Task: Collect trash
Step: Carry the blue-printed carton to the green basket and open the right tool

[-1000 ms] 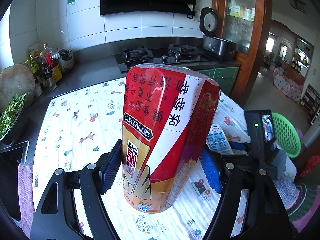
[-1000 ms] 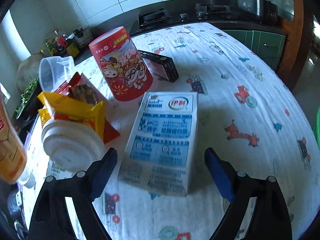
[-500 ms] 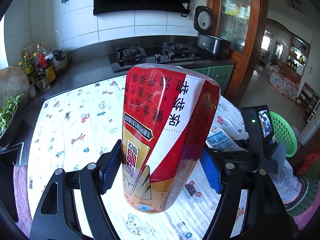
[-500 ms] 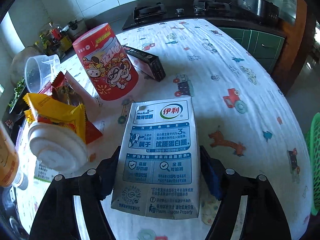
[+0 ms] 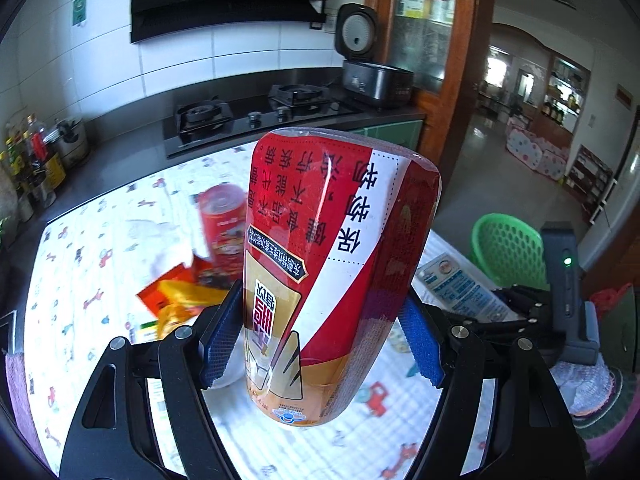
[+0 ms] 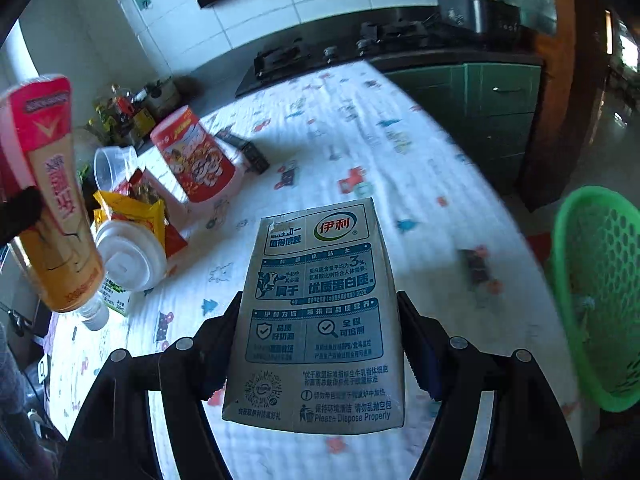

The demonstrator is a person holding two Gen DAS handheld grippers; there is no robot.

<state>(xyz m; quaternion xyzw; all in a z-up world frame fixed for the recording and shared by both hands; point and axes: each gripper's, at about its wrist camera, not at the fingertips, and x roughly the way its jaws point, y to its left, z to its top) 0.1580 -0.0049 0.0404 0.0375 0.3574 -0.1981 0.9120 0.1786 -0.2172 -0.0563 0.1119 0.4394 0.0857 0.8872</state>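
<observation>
- At the far left of the right wrist view, the red and gold bottle [image 6: 52, 196] hangs tilted above the table edge, carried by the left gripper [image 5: 320, 344].
- In the left wrist view that gripper's blue pads [image 5: 222, 336] are clamped on the bottle's lower body, one on each side, and the bottle stands upside down with its print inverted.
- Just right of the bottle, on the cartoon-print tablecloth [image 6: 360, 152], lies a pile of trash: a clear plastic cup [image 6: 112, 166], yellow and red snack wrappers [image 6: 136, 212] and a white plastic lid [image 6: 132, 258].
- Behind the pile a red paper tub [image 6: 196, 160] stands upright, with a dark flat box [image 6: 248, 150] just beside it.
- In the middle, the right gripper [image 6: 320, 344] is closed on a flattened white and blue milk carton [image 6: 320, 320]; its jaws have just been closing, and both pads now press on the carton's sides, holding it clear of the cloth.
- To the right, past the table's edge, a green mesh basket [image 6: 600, 292] sits lower than the tabletop, well apart from both held items.
- Behind the table runs a dark counter with a gas stove [image 5: 256, 114] and a rice cooker [image 5: 376, 76] with its lid up.
</observation>
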